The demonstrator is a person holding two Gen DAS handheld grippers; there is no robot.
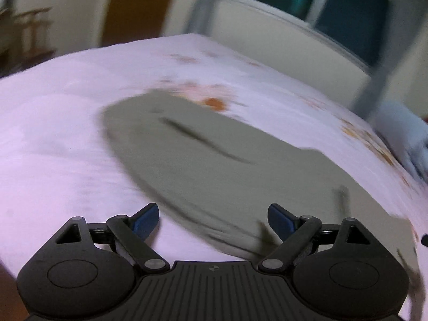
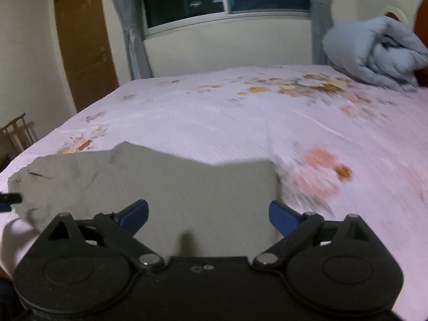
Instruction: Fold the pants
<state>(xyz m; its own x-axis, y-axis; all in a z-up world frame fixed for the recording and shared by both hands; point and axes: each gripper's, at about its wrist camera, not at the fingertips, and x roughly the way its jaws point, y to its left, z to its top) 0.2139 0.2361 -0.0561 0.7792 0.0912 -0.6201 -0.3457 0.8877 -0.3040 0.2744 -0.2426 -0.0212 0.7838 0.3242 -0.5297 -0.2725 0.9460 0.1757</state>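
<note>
The pants (image 2: 149, 184), grey-green, lie flat on the pink floral bedsheet (image 2: 214, 112). The left gripper (image 1: 213, 220) and right gripper (image 2: 208, 215) hover above them, jaws spread wide, holding nothing. No readable writing shows.

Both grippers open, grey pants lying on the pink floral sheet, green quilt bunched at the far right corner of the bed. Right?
Not quite: the quilt is light blue, as the right wrist view shows. The rest holds: left gripper and right gripper open, grey pants on the pink floral sheet.
</note>
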